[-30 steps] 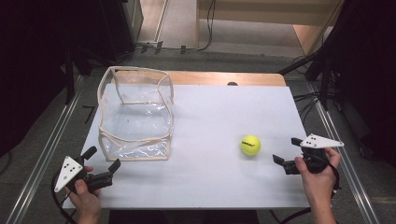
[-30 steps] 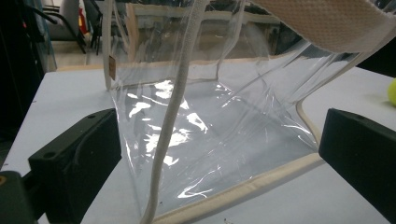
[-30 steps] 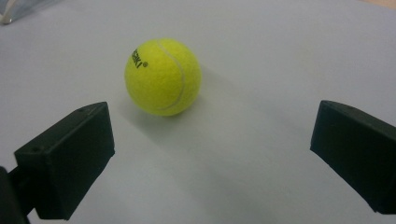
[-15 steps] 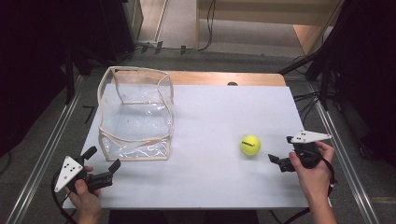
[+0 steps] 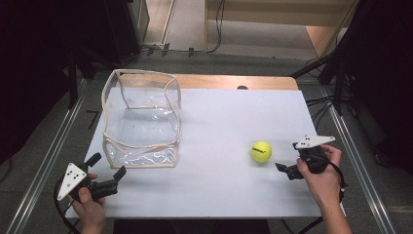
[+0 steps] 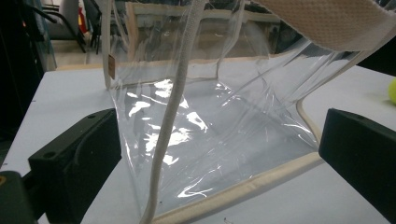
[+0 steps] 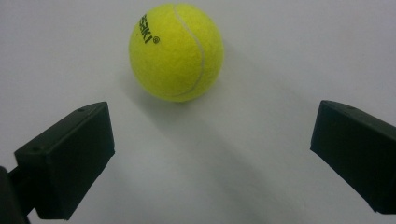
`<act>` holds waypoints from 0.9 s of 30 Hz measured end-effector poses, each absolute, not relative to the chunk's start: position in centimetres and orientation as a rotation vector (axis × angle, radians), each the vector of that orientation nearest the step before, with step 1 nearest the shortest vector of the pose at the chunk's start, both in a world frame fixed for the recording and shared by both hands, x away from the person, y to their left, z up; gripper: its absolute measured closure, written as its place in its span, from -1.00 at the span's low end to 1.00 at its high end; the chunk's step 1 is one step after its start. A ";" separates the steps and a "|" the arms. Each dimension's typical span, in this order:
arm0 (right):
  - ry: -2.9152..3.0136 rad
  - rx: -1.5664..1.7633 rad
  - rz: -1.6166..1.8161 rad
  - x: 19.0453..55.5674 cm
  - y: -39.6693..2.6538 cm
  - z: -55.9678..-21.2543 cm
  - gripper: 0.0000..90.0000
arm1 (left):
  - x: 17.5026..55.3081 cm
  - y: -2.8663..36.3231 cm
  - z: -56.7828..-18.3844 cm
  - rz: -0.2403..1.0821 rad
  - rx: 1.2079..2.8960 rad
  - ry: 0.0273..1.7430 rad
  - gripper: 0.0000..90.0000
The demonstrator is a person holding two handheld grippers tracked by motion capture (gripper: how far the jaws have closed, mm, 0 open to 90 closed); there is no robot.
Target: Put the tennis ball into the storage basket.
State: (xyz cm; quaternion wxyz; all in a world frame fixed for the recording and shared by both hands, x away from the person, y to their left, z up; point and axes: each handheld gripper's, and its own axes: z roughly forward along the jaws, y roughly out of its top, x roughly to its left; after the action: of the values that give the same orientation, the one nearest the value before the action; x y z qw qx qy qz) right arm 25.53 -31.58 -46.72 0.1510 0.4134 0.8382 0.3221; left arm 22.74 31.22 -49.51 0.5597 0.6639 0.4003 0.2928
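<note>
A yellow tennis ball (image 5: 261, 151) rests on the white table, right of centre; it fills the upper middle of the right gripper view (image 7: 176, 51). My right gripper (image 5: 288, 156) sits just right of the ball, open, jaws wide apart and short of it (image 7: 212, 154). A clear plastic bag with cream trim (image 5: 141, 119) stands open at the left of the table. My left gripper (image 5: 106, 168) is near the front-left corner, open, pointing at the bag's near corner (image 6: 205, 135), with nothing between its jaws (image 6: 219, 158).
The white table top (image 5: 229, 117) has a wooden strip along its far edge. Metal rails run down both sides of the table. Cables lie on the floor at the back and right. The ball's edge (image 6: 392, 91) peeks in at the right of the left gripper view.
My right gripper has slid left, closer to the tennis ball. The left gripper, bag and ball have stayed put.
</note>
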 end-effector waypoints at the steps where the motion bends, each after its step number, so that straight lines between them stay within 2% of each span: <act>1: 2.413 1.183 0.914 25.6 -31.5 -46.7 -1.00 | 22.7 31.2 -49.5 0.690 1.565 0.944 -1.00; 27: 2.552 1.130 0.735 28.0 -29.4 -46.7 -1.00 | 22.8 31.1 -49.5 0.693 1.572 0.944 -1.00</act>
State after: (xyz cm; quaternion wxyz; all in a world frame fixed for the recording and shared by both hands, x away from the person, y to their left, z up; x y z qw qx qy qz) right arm 28.00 -29.37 -46.65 0.1272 0.3883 0.8770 0.2527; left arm 22.79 31.14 -49.51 0.5570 0.6660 0.3998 0.2937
